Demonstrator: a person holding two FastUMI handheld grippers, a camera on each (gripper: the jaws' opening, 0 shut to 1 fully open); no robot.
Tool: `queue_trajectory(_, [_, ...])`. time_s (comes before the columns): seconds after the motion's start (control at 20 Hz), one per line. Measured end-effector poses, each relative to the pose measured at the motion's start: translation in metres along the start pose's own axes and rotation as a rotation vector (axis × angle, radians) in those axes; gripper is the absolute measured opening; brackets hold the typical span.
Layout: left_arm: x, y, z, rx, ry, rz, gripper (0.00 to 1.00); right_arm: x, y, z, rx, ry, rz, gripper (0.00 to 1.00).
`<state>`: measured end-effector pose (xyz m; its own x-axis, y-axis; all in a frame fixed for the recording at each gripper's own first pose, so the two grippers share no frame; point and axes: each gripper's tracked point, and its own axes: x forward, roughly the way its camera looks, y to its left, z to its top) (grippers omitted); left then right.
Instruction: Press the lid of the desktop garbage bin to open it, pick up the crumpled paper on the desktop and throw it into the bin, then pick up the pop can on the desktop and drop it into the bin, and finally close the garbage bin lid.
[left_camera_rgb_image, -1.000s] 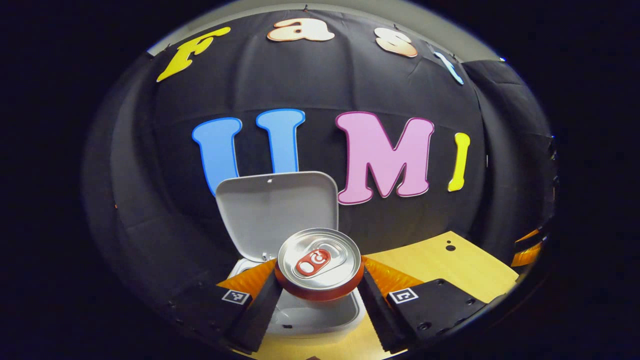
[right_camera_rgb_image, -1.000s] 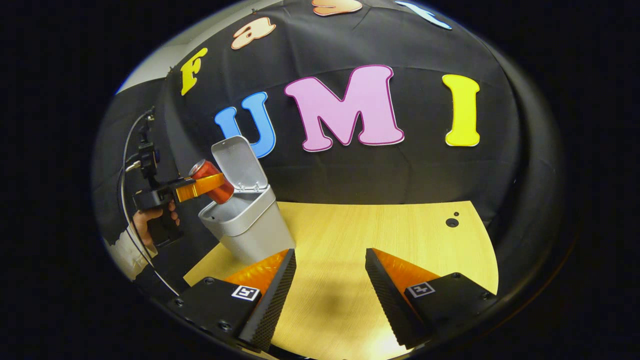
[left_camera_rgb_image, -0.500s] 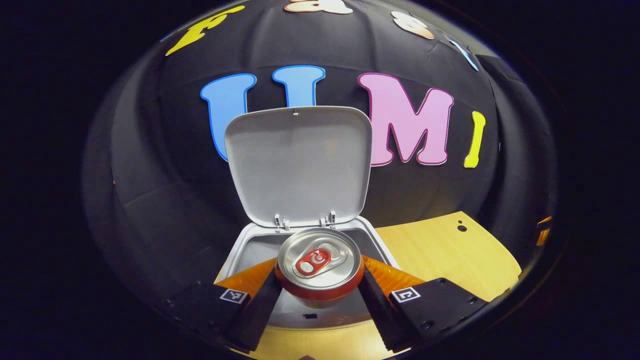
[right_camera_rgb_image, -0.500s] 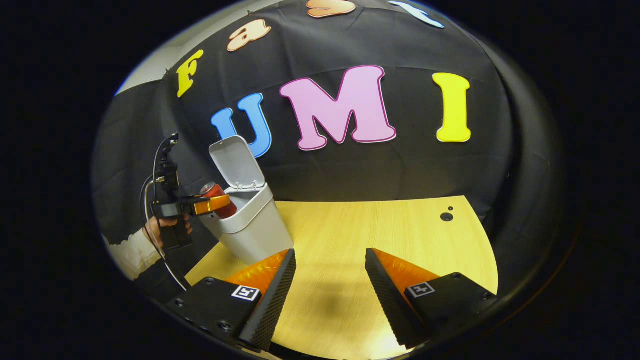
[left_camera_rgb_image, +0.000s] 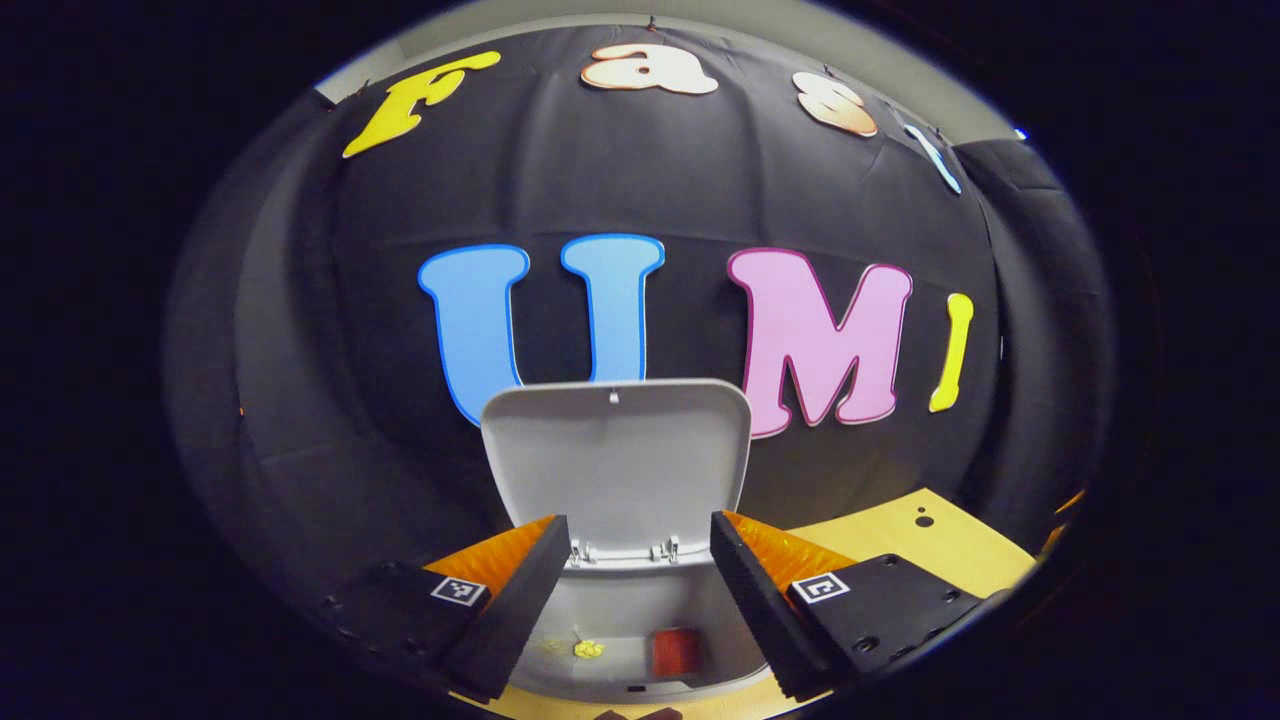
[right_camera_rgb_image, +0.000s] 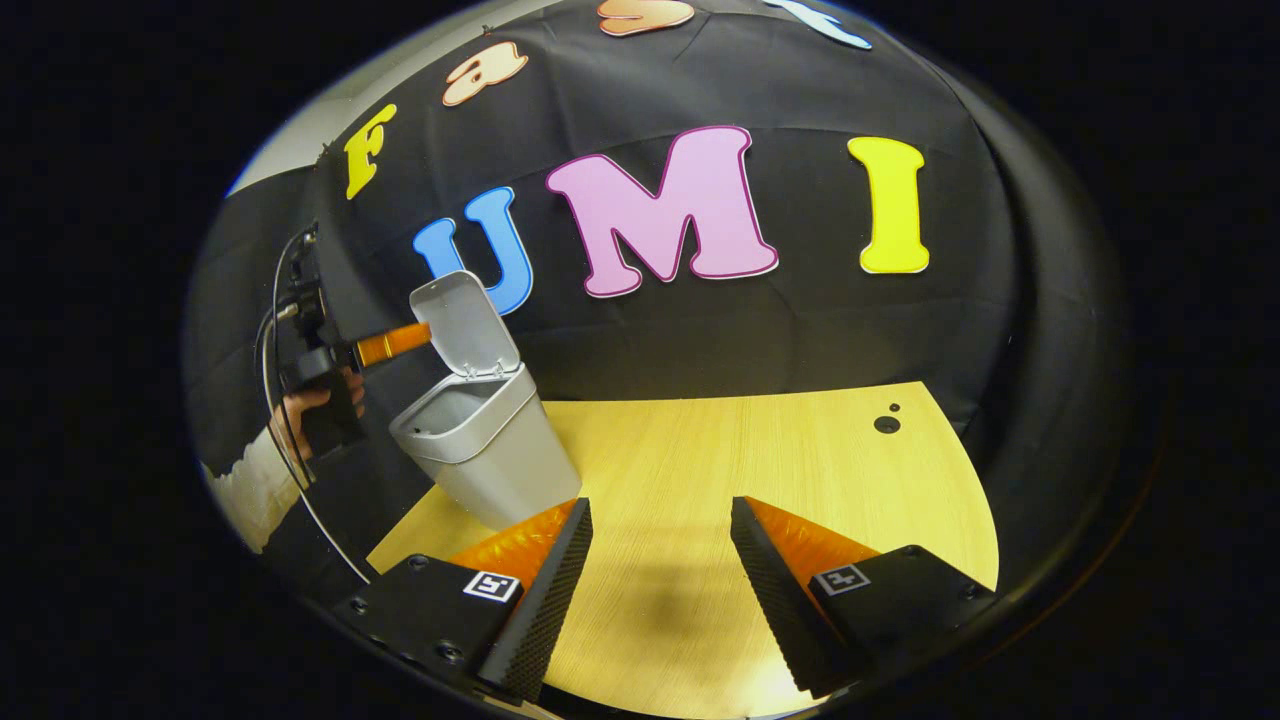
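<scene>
The grey desktop bin (left_camera_rgb_image: 640, 620) stands open right below my left gripper (left_camera_rgb_image: 635, 600), its lid (left_camera_rgb_image: 615, 460) upright behind the opening. On the bin's floor I see the red pop can (left_camera_rgb_image: 676, 652) and, beside it, a small yellow speck (left_camera_rgb_image: 588, 649). The left gripper is open and holds nothing. In the right gripper view the bin (right_camera_rgb_image: 490, 450) stands at the table's left end with its lid (right_camera_rgb_image: 465, 325) raised, and the left gripper (right_camera_rgb_image: 392, 343) hovers just above its rim. My right gripper (right_camera_rgb_image: 660, 590) is open over the wooden table (right_camera_rgb_image: 750, 470), holding nothing.
A hand (right_camera_rgb_image: 310, 405) in a white sleeve holds the left gripper at the far left, with a cable hanging below it. Two small dark holes (right_camera_rgb_image: 886, 424) mark the table's far right corner. The black cloth wall stands close behind the bin.
The left gripper opened and let go of the pop can, which dropped into the bin. That gripper then rose above the rim. The right gripper has barely moved.
</scene>
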<state>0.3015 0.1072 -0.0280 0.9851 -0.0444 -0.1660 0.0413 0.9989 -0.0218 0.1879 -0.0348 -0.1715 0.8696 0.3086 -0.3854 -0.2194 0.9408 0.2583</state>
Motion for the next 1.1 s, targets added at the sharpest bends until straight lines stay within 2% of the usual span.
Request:
queue_trajectory(0.2, [0.027, 0.011, 0.058, -0.023, -0.085, -0.001, 0.94, 0.003, 0.005, -0.001, 0.000, -0.006, 0.009, 0.90])
queue_trajectory(0.4, [0.060, 0.015, 0.089, -0.011, -0.132, -0.003, 0.94, 0.007, 0.007, -0.009, 0.013, 0.002, 0.011, 0.90])
queue_trajectory(0.5, [0.078, 0.014, 0.078, 0.016, -0.097, -0.007, 0.93, 0.009, 0.008, -0.012, 0.022, 0.006, 0.013, 0.90])
queue_trajectory(0.6, [0.095, 0.022, 0.057, 0.063, -0.015, 0.009, 0.94, 0.009, 0.007, -0.014, 0.021, 0.008, 0.009, 0.90])
queue_trajectory(0.7, [0.098, 0.017, 0.051, 0.041, 0.020, -0.009, 0.95, 0.010, 0.006, -0.014, 0.023, 0.009, 0.003, 0.90])
queue_trajectory(0.95, [0.064, 0.025, 0.015, -0.014, 0.140, -0.018, 0.96, 0.017, 0.001, -0.014, 0.031, 0.010, -0.004, 0.90])
queue_trajectory(1.1, [0.028, 0.021, -0.013, 0.007, 0.189, -0.029, 0.94, 0.022, 0.004, -0.012, 0.021, 0.011, 0.001, 0.90])
